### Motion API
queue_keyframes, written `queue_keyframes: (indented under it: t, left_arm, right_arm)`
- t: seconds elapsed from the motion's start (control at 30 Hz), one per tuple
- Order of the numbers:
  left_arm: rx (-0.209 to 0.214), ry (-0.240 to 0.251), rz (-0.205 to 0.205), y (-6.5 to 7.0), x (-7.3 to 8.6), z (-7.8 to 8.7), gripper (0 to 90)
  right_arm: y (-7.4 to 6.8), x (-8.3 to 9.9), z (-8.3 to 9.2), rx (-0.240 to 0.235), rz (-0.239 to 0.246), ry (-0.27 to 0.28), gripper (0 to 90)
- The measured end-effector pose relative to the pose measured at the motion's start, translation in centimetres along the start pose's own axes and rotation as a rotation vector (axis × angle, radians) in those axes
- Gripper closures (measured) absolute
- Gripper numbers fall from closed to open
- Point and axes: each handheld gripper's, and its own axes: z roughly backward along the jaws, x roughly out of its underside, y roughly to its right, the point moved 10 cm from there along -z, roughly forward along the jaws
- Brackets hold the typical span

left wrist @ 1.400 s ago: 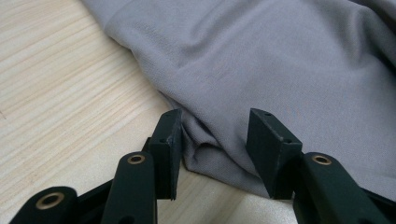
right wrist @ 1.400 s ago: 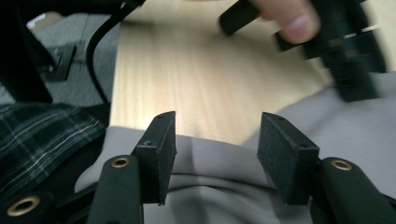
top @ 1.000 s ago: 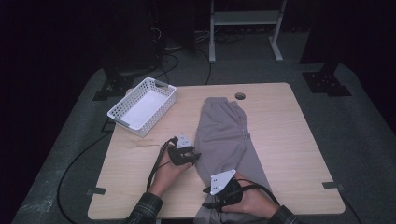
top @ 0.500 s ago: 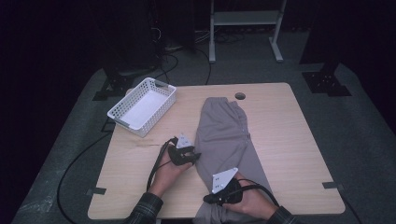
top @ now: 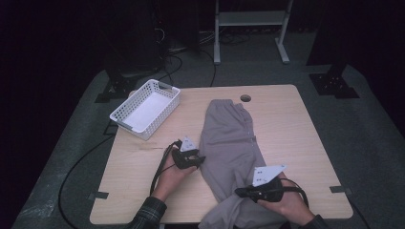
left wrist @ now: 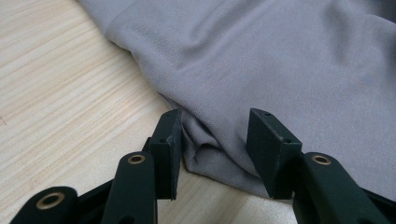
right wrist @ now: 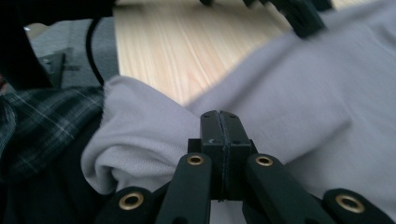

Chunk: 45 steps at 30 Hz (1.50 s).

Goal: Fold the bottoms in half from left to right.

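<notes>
Grey trousers [top: 229, 143] are being held on the table [top: 296, 129], at 6 o'clock from its centre. The left gripper [left wrist: 212, 140] is being kept apart astride a fold. The right gripper [right wrist: 219, 126] is being clamped shut on the trousers' fabric.

Matt grey cloth trousers [top: 231, 143], pale smooth wood-grain table [top: 138, 191], white plastic lattice basket [top: 124, 116]

A white plastic basket [top: 145, 109] with perforated walls sits at the far left of the light wooden table [top: 296, 138], near a round cable hole [top: 245, 98]; a white metal frame [top: 250, 19] stands on the grey floor beyond
</notes>
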Motion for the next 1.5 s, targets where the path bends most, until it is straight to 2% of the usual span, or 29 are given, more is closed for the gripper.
queue_keyframes:
  t: [0.27,0.33,0.37,0.43,0.57,0.67,0.77,0.87,1.0,1.07,1.13,1.3,1.4,1.5]
  left_arm:
    - [-0.021,0.001,-0.017,-0.3,0.0,0.0,55.1]
    - [-0.028,0.004,-0.017,-0.5,0.0,0.0,55.1]
    - [-0.032,0.006,-0.016,-0.6,0.0,0.0,55.2]
    - [-0.032,0.007,-0.013,-0.7,0.0,0.0,55.2]
    - [-0.031,0.01,-0.01,-0.7,0.0,0.0,54.9]
    - [-0.026,0.007,-0.002,-0.7,0.0,0.0,53.8]
    - [-0.023,0.008,0.008,-0.7,0.0,0.0,52.3]
    - [-0.018,0.01,0.022,-0.7,0.0,0.0,50.6]
    - [-0.004,0.015,0.049,-0.7,0.0,0.0,50.5]
    - [-0.012,0.03,0.039,-0.7,-0.4,0.3,50.5]
    - [-0.006,0.039,0.037,-0.4,-0.8,0.7,50.4]
    - [0.025,0.071,0.013,1.1,-2.1,1.9,49.4]
    - [0.047,0.062,-0.012,2.3,-1.7,2.2,48.9]
    - [0.084,0.069,-0.002,3.5,-1.4,2.4,48.3]
  right_arm:
    - [1.2,4.5,3.0,0.073,-0.069,-0.057,89.2]
    - [1.2,4.9,3.3,0.075,-0.077,-0.061,89.2]
    - [1.2,6.2,4.0,0.085,-0.094,-0.08,89.1]
    - [1.0,6.9,4.4,0.083,-0.103,-0.093,89.2]
    - [-0.4,9.0,5.1,0.034,-0.122,-0.138,89.2]
    - [-1.3,9.8,5.3,0.01,-0.123,-0.152,89.1]
    - [-1.5,9.9,5.6,0.004,-0.126,-0.144,89.0]
    - [-0.9,9.3,5.6,0.014,-0.123,-0.105,85.3]
    - [0.6,7.9,6.0,0.063,-0.125,-0.039,76.0]
    - [1.6,7.1,6.0,0.093,-0.128,-0.005,71.4]
    - [2.2,6.6,5.9,0.11,-0.125,0.006,67.3]
    - [3.8,5.9,4.9,0.144,-0.114,0.01,59.7]
    - [4.7,5.6,4.2,0.159,-0.102,0.006,56.1]
    - [5.6,5.5,3.4,0.177,-0.096,-0.012,53.4]
